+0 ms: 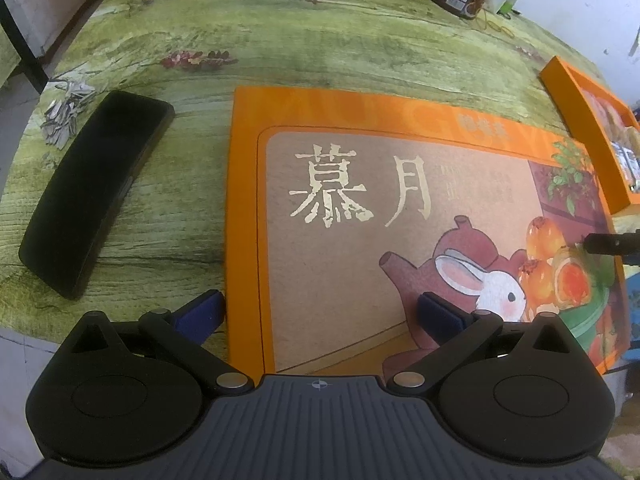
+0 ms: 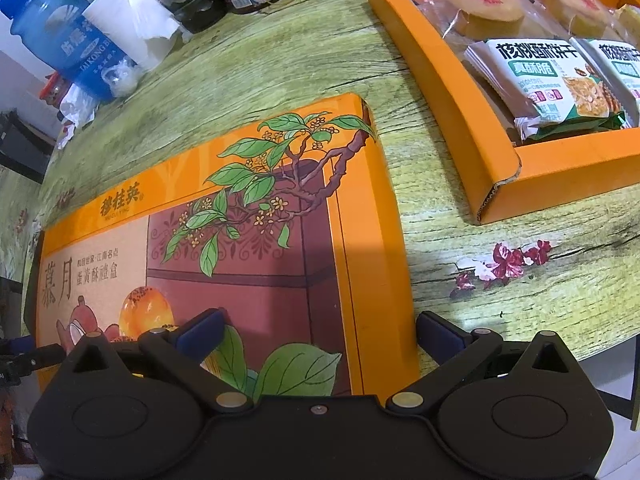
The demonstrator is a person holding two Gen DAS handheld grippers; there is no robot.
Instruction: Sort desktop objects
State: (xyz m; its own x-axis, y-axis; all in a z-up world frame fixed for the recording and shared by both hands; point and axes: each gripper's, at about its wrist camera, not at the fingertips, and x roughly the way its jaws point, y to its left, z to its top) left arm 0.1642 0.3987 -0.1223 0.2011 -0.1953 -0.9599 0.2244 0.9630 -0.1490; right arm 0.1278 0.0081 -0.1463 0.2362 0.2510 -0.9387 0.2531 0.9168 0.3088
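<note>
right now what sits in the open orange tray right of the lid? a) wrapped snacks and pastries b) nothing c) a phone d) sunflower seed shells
a: the tray holds green and white snack packets and wrapped round pastries, while the lid lies flat beside it, apart from it.

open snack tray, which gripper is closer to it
Right. The right gripper straddles the lid's edge facing the open snack tray; the left gripper straddles the lid's far edge.
</note>
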